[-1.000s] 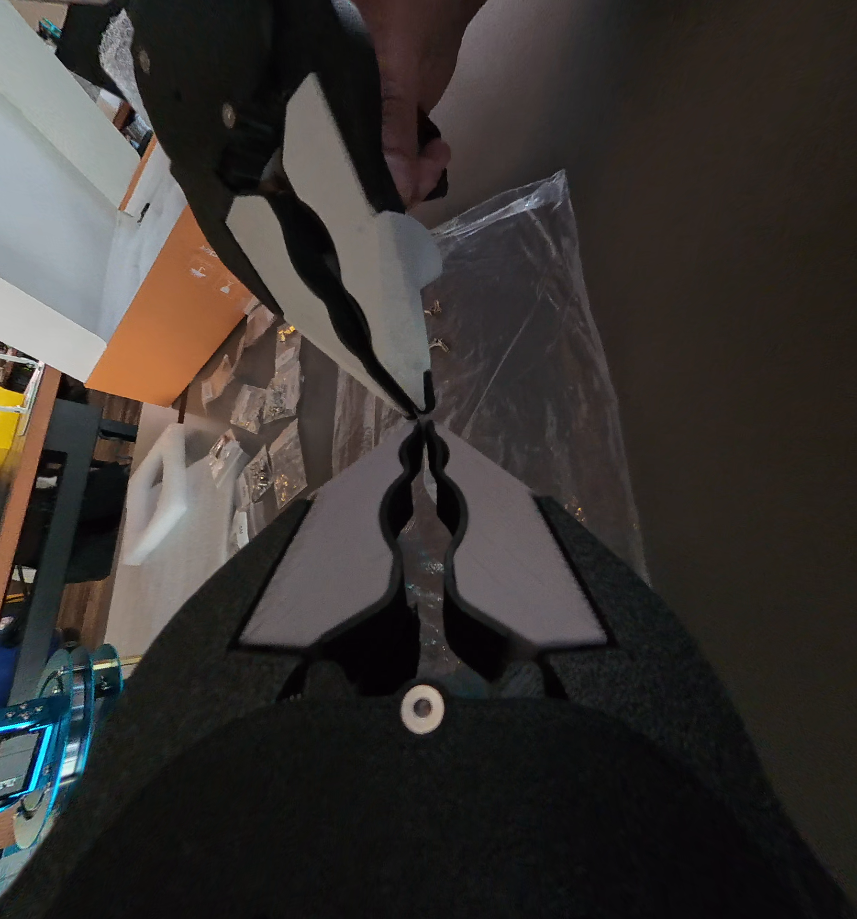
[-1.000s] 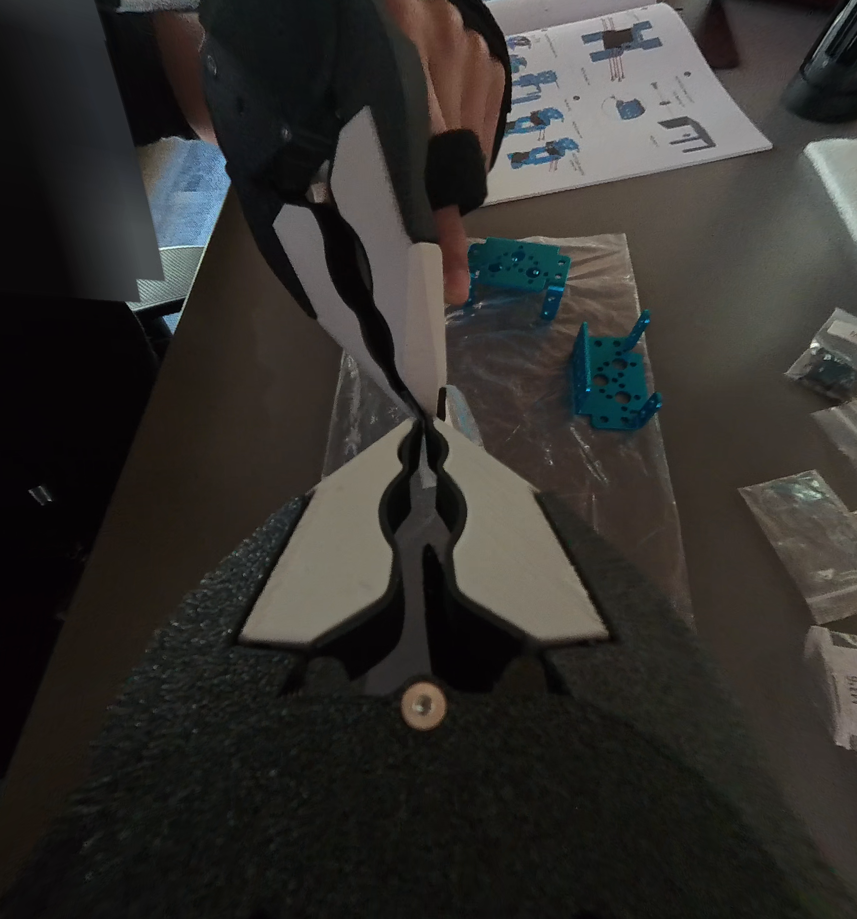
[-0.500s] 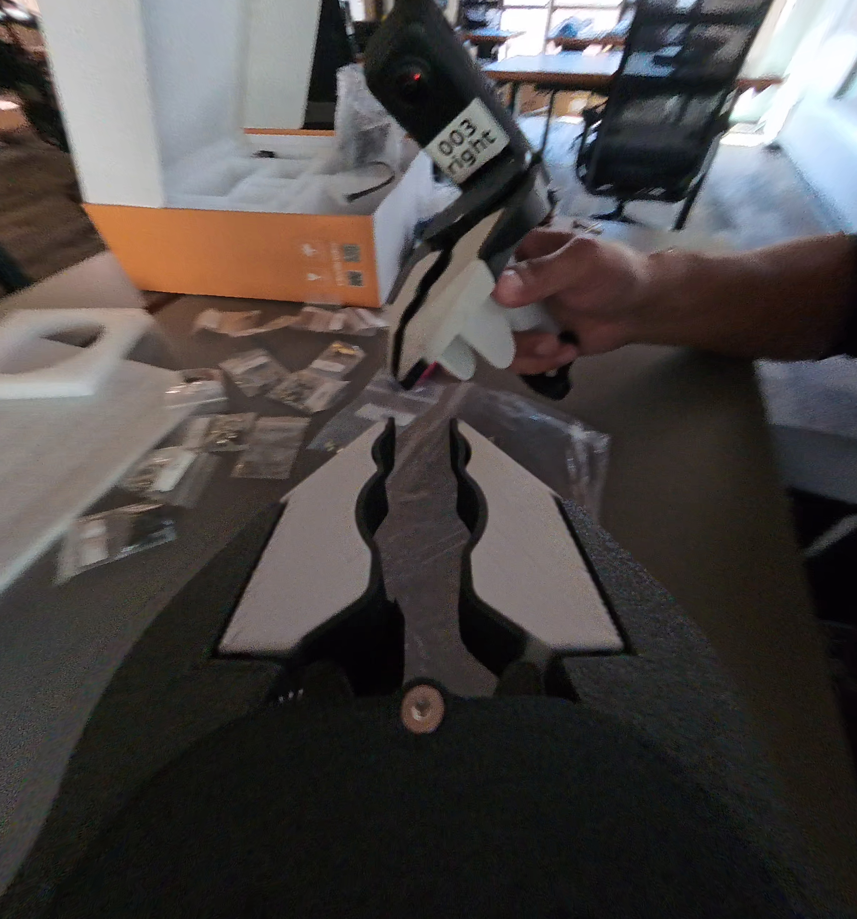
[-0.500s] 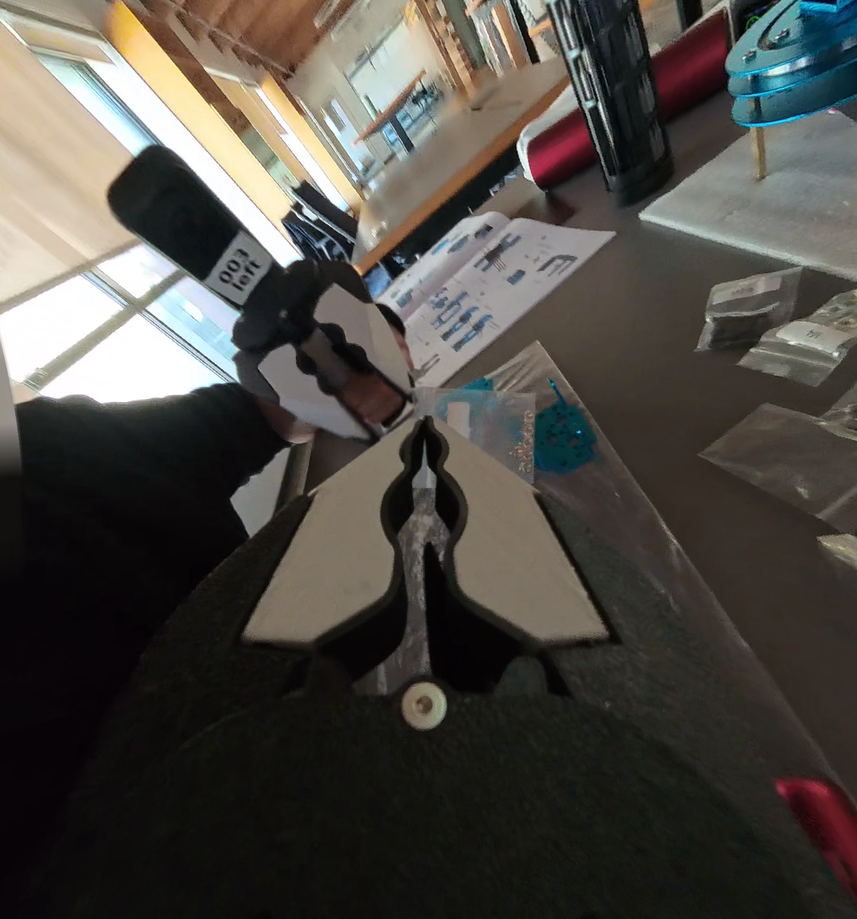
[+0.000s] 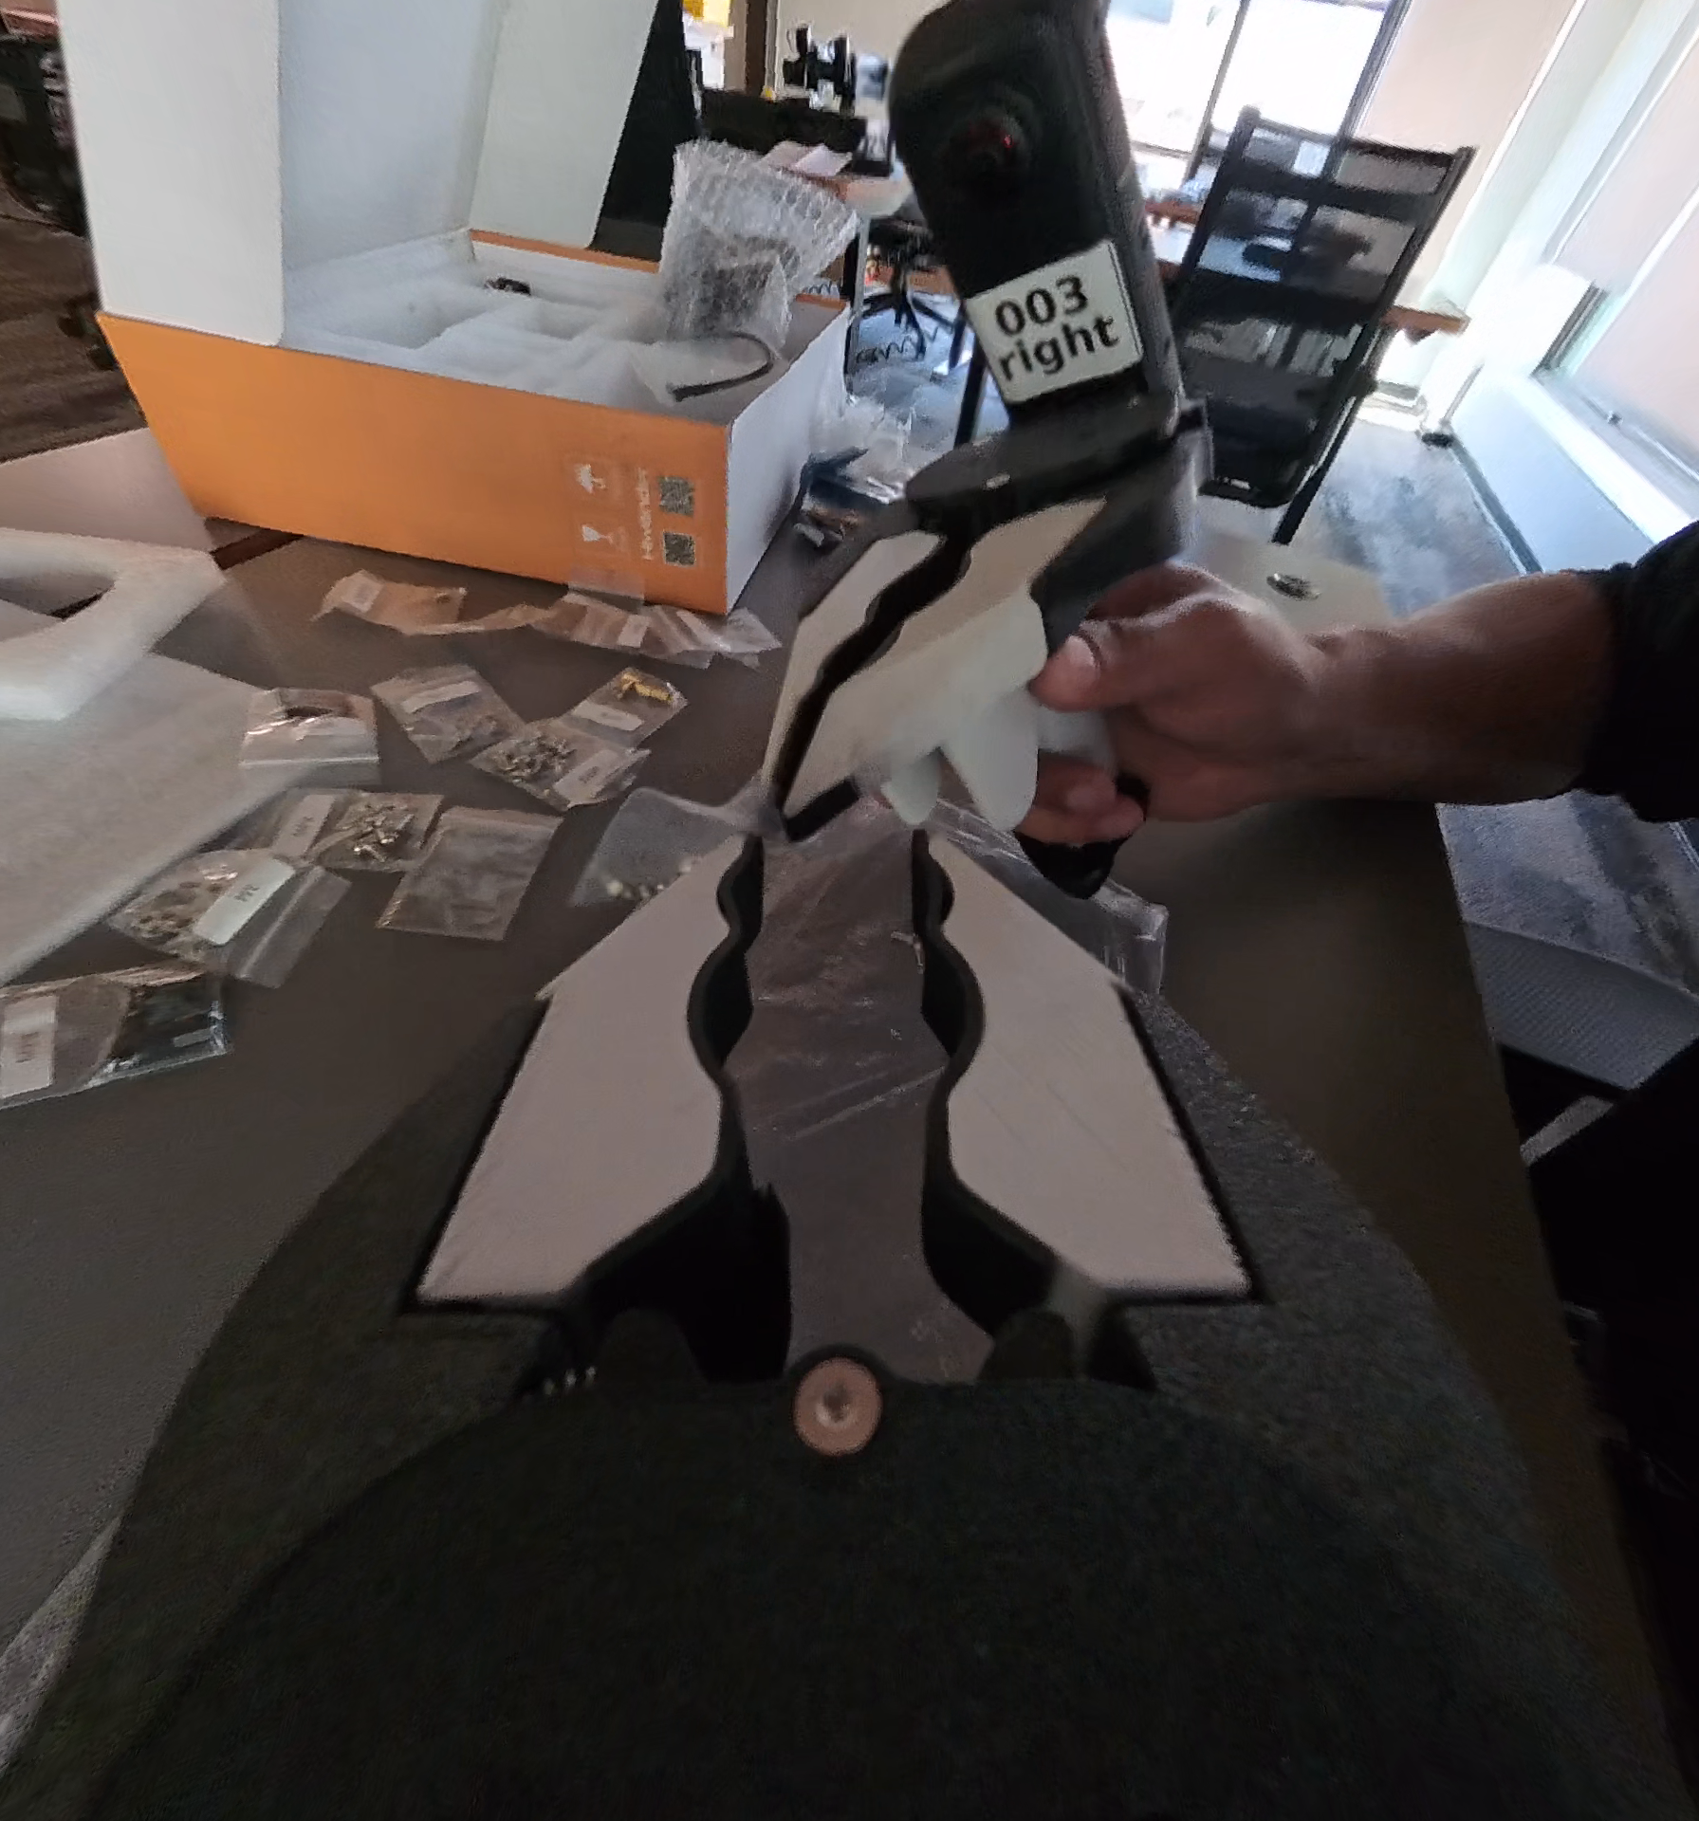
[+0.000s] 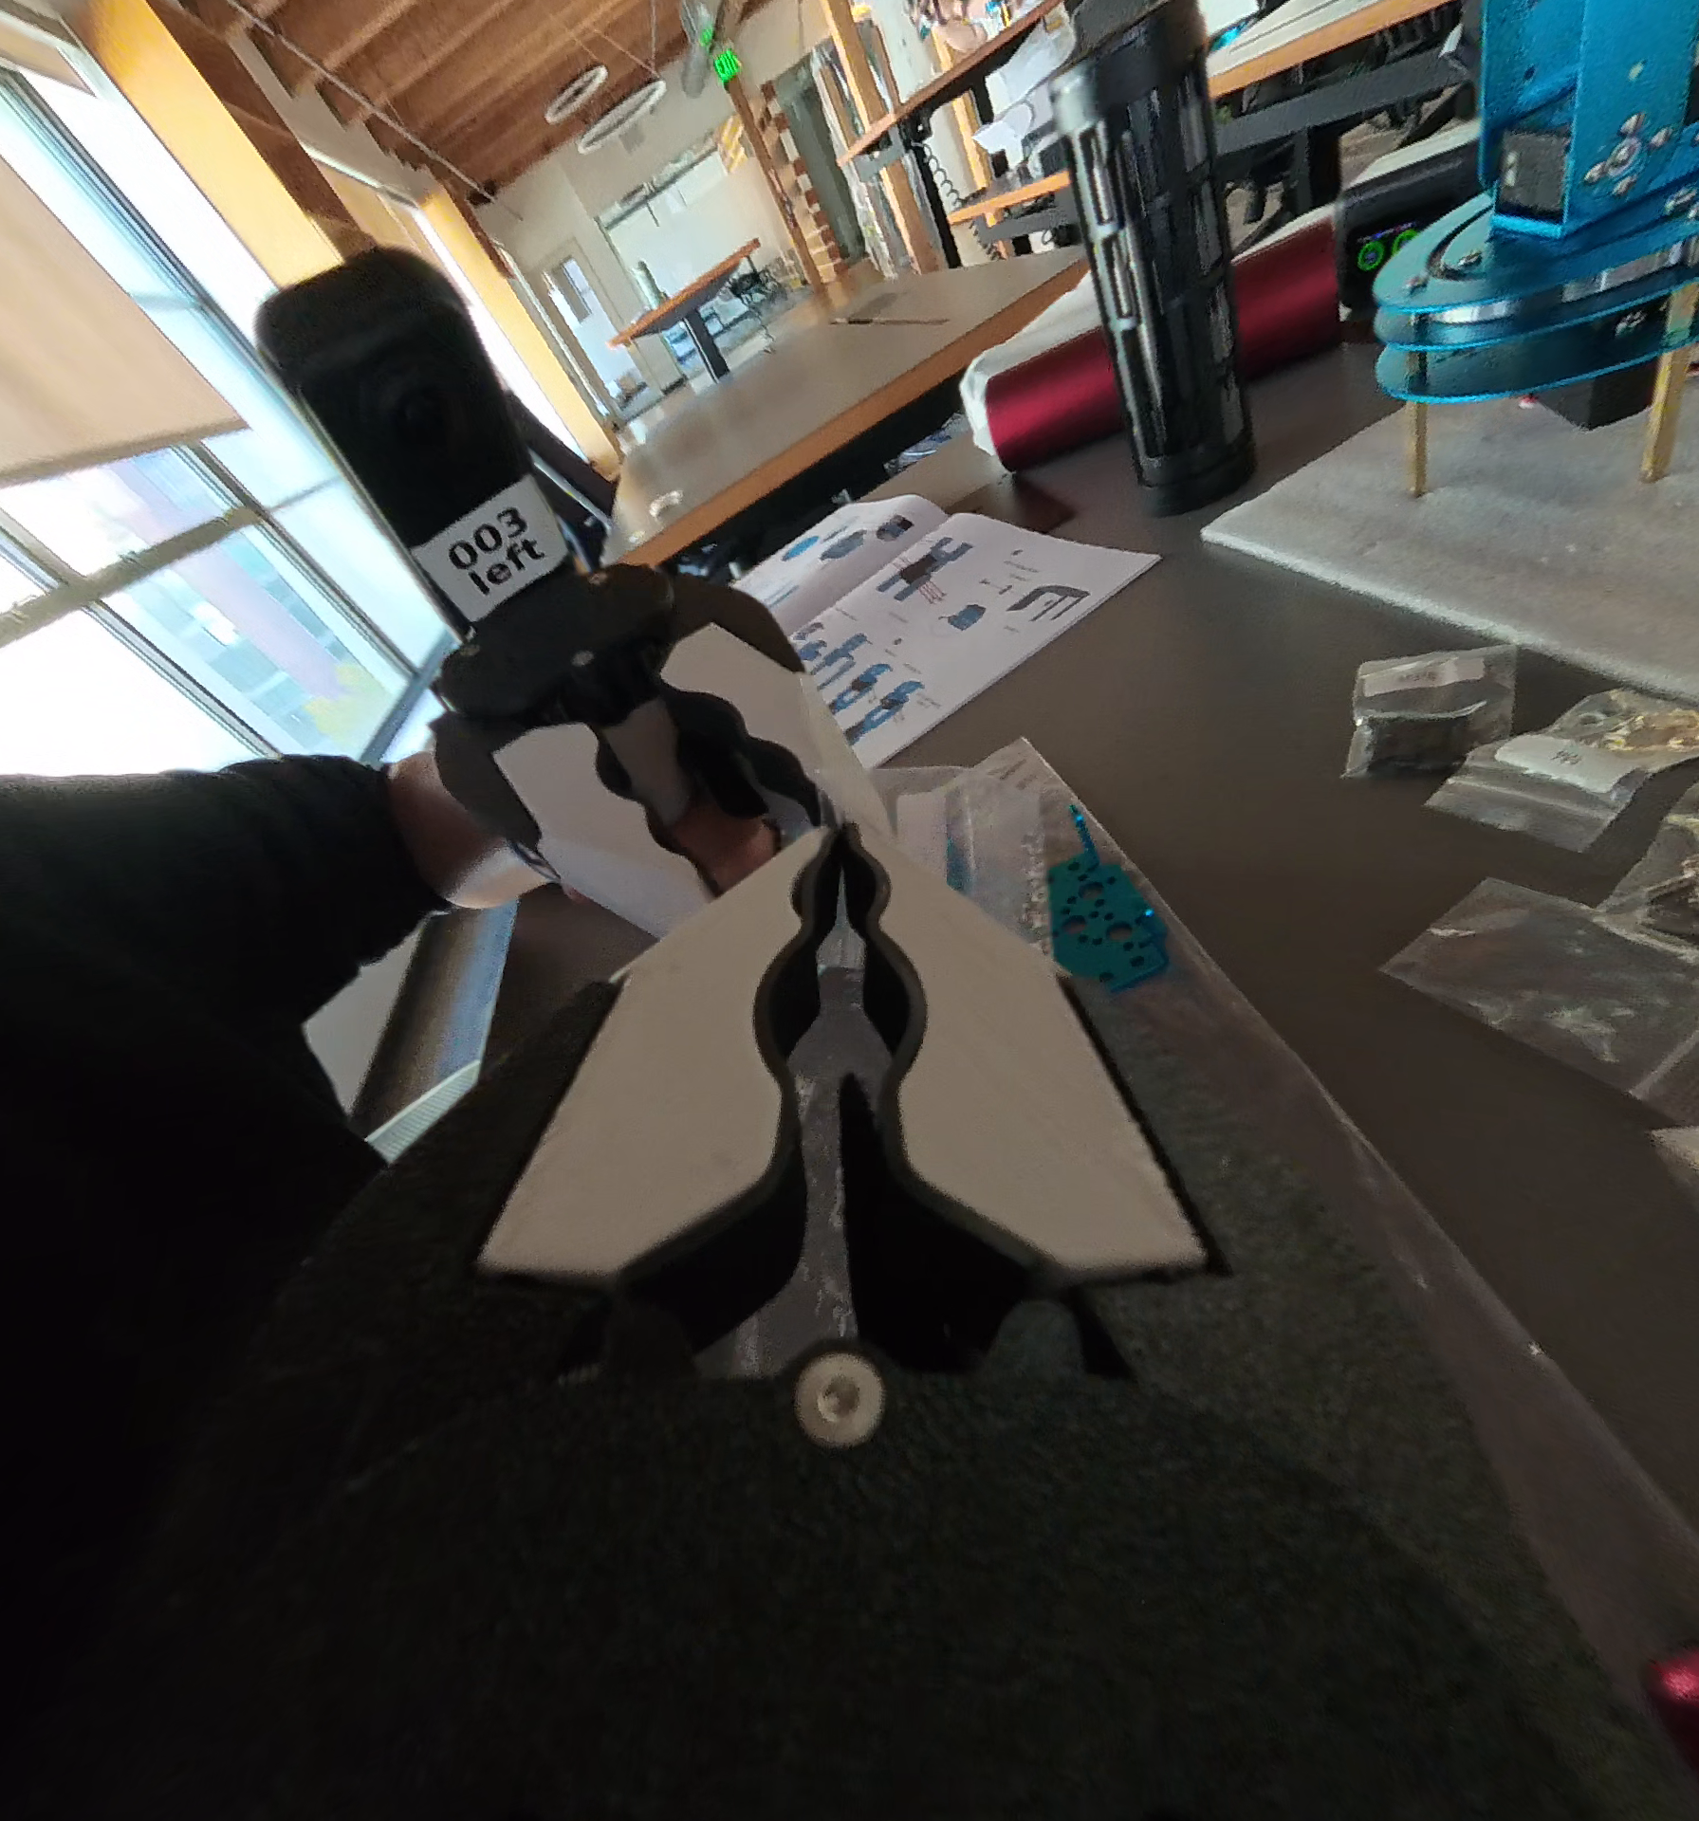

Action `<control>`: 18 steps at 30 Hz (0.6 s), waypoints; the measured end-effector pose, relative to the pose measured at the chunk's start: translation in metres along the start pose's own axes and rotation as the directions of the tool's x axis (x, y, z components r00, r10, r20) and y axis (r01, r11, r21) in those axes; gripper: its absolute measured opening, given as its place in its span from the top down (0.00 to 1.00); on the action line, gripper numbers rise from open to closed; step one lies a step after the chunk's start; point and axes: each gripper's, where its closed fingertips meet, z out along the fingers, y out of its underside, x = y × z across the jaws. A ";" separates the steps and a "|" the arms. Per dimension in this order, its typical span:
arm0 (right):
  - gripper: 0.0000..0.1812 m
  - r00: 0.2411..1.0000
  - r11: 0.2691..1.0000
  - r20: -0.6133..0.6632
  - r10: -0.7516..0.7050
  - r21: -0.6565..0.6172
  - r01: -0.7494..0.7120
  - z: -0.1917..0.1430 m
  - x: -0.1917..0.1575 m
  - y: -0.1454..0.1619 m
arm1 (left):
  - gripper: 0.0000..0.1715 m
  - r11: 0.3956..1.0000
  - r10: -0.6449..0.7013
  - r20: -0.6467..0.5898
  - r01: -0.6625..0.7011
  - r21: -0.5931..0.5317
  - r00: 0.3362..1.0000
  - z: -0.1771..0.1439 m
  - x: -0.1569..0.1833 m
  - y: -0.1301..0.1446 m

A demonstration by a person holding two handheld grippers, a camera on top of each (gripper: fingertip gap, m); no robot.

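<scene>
A clear plastic bag (image 5: 830,995) lies on the dark desk (image 5: 1289,985), its edge pinched in the closed right gripper (image 6: 843,838). The left gripper (image 5: 830,857) hangs open above it. Only the right view shows a blue bracket (image 6: 1106,921) inside the bag; only the left shows the orange box (image 5: 431,453) holding white foam.
</scene>
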 end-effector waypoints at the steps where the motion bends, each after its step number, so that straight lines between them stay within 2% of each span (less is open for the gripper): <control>1: 1.00 1.000 1.000 -0.009 -0.022 0.004 0.022 0.001 -0.001 0.000 | 0.83 1.000 0.005 0.005 -0.005 0.010 1.000 -0.001 -0.001 -0.001; 4: 1.00 0.999 0.999 -0.002 -0.048 0.009 0.048 0.001 -0.005 -0.001 | 0.91 0.999 0.016 0.020 -0.017 0.032 1.000 -0.003 -0.004 -0.004; 9: 1.00 0.999 0.999 -0.006 -0.054 0.003 0.054 0.001 -0.005 0.000 | 0.93 0.997 -0.067 -0.028 0.068 0.043 0.997 -0.004 -0.005 -0.003; 18: 1.00 0.999 1.000 0.049 -0.015 -0.003 0.015 -0.002 -0.009 -0.002 | 0.99 0.991 -0.120 -0.080 0.124 0.047 0.990 -0.008 -0.005 -0.005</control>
